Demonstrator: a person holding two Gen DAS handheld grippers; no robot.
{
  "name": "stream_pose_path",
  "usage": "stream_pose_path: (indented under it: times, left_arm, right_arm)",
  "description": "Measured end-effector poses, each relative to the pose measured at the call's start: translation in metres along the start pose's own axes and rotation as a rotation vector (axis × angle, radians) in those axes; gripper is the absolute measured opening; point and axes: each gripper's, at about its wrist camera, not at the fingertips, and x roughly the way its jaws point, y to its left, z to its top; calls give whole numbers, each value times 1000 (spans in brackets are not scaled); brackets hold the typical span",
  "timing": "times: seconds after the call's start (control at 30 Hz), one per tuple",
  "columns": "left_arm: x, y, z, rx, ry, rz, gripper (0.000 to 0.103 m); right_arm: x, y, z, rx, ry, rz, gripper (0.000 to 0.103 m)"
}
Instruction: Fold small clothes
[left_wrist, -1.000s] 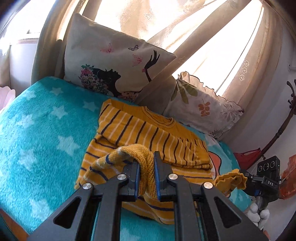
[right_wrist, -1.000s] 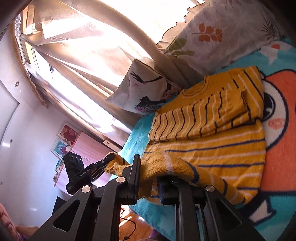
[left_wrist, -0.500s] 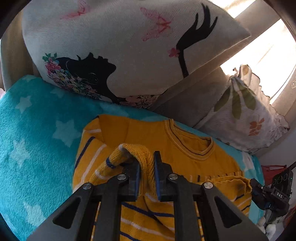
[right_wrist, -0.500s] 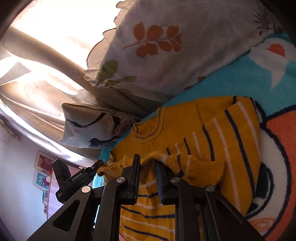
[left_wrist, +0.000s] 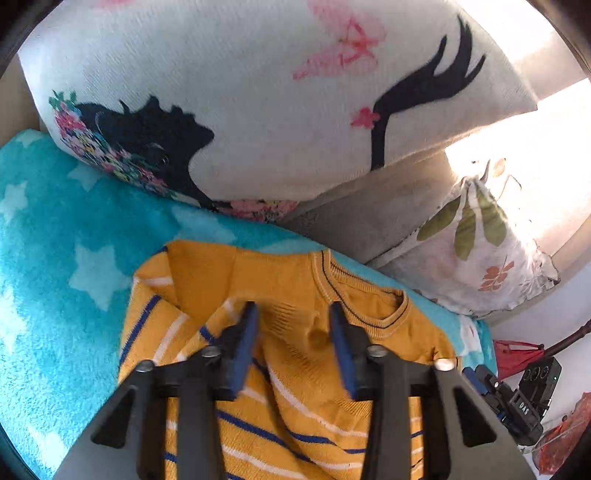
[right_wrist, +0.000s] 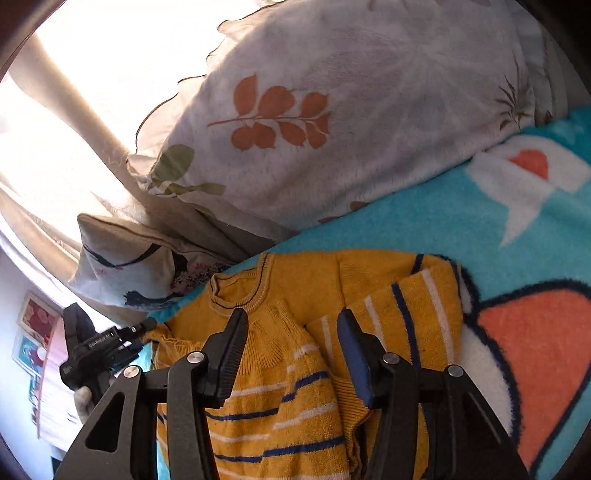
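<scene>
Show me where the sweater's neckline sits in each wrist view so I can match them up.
Left wrist: the neckline sits right of center, just beyond the open left gripper.
Right wrist: the neckline sits left of center, just beyond the open right gripper.
Shared landmark: the leaf-print pillow, behind the yellow striped sweater in both.

yellow striped sweater (left_wrist: 295, 369) – folded, hem at collar – on blanket

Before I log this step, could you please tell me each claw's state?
Left claw: open, above the yellow sweater, holding nothing.
Right claw: open, holding nothing.
</scene>
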Motion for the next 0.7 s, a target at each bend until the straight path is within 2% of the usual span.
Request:
stream_pose_path:
  times: [0.03, 0.2, 0.23, 0.27, 0.3, 0.37, 0.5, 0.57, 0.63, 0.7]
  left_arm:
    - [-4, 0, 0, 5, -13, 3, 49]
    - [-20, 5, 1, 0, -29, 19, 51]
    - [-22, 8, 0, 2, -29, 25, 51]
    - [-25, 10, -2, 8, -28, 39, 52]
    - [-27, 12, -4, 16, -26, 59, 52]
    - [-34, 19, -9, 38, -25, 99, 52]
    - [-46, 36, -23, 84, -26, 185, 58]
    - [-46, 46, -31, 98, -9, 215, 58]
    - [-44, 57, -41, 98, 20, 218, 58]
    - [-43, 66, -49, 89, 56, 206, 59]
  right_arm:
    - [4, 6, 0, -40, 22, -16, 62]
    - [40, 20, -2, -143, 147, -96, 63]
    - [47, 21, -4, -159, 165, -101, 54]
    - [52, 23, -6, -173, 181, -94, 40]
    - [55, 24, -7, -178, 195, -83, 10]
    - [56, 25, -7, -190, 184, -121, 10]
    - [58, 21, -2, -239, 139, -320, 9]
    - [60, 19, -2, -261, 131, -382, 9]
    - [61, 16, -2, -257, 125, -387, 11]
    - [57, 13, -1, -236, 123, -349, 18]
